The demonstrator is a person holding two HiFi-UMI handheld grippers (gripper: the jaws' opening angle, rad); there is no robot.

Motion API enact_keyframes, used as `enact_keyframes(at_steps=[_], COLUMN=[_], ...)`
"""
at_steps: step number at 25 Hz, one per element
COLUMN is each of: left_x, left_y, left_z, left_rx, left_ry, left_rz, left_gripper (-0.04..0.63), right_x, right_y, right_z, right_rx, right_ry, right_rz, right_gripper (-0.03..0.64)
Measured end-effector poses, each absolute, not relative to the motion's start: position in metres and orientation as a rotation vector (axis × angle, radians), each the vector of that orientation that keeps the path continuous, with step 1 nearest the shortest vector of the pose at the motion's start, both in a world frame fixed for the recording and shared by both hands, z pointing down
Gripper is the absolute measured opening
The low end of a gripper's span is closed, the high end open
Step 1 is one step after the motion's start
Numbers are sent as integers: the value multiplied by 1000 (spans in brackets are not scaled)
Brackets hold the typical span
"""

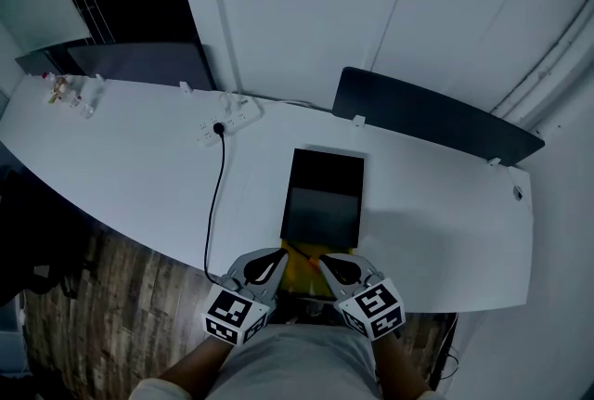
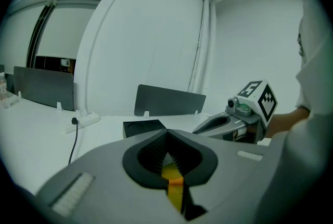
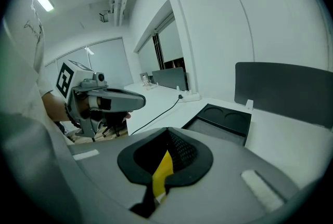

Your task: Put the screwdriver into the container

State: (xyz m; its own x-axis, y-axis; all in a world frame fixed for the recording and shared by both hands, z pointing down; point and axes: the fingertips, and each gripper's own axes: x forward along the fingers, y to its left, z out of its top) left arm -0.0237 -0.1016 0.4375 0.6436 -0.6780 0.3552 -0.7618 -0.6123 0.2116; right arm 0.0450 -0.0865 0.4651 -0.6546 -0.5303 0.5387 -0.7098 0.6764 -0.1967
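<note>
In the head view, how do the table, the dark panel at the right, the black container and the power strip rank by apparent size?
1. Table, by far the largest.
2-3. Panel and container: similar in area. The panel is longer but farther away, so I do not rank them.
4. Power strip, the smallest.

left hand-held gripper (image 2: 167, 137): jaws closed on yellow-orange strip (image 2: 174, 186) | black container (image 2: 144, 127): on white surface (image 2: 41, 129), 11 o'clock beyond jaw tips | right hand-held gripper (image 2: 208, 125): 2 o'clock, marker cube on top | power strip (image 2: 86, 119) with black cable (image 2: 75, 140): 10 o'clock | dark panel (image 2: 169, 101): 12 o'clock, upright behind container
</note>
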Motion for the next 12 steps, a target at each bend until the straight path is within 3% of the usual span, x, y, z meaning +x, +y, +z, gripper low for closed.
enact_keyframes(at_steps=[12], left_x=[-24], left_y=[-96], left_z=[433], left_rx=[2522], left_ry=[-1164], left_rz=[338], left_gripper=[0], right_x=[47], right_y=[-82], right_z=[463], right_rx=[950], right_ry=[-2443], right_rz=[527], right_gripper=[14])
